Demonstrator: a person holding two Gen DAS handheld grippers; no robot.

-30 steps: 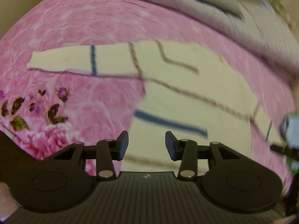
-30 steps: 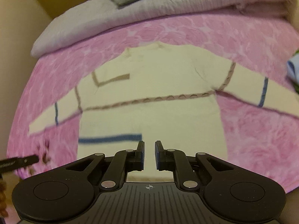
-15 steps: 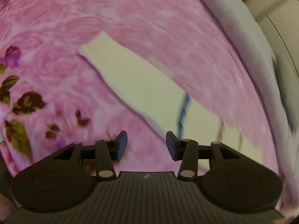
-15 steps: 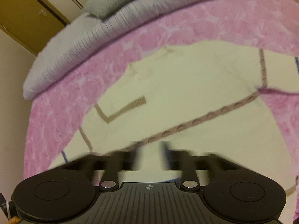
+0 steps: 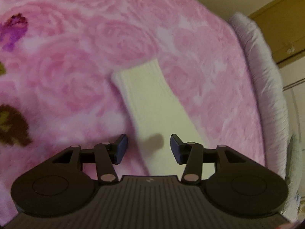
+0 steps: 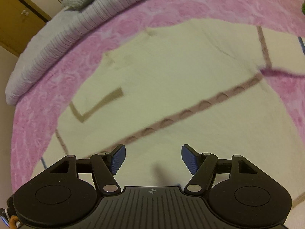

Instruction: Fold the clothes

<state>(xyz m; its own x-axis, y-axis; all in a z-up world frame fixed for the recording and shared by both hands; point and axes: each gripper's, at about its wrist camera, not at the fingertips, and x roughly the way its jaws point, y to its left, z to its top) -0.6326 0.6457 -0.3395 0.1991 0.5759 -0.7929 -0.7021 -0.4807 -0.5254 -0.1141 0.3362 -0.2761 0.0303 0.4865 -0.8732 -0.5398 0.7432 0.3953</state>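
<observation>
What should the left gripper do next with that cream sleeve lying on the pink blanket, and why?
Probably lower the left gripper onto the sleeve and pinch it. Its jaws are closing but nothing is gripped yet; the sleeve lies flat on the pink blanket, spread outward. The right gripper, jaws opening, hangs empty over the sweater body.

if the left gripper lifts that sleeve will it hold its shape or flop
Probably flop: the sleeve is soft ribbed knit lying flat on the blanket. Likely light, and it may drag the sweater body along.
</observation>
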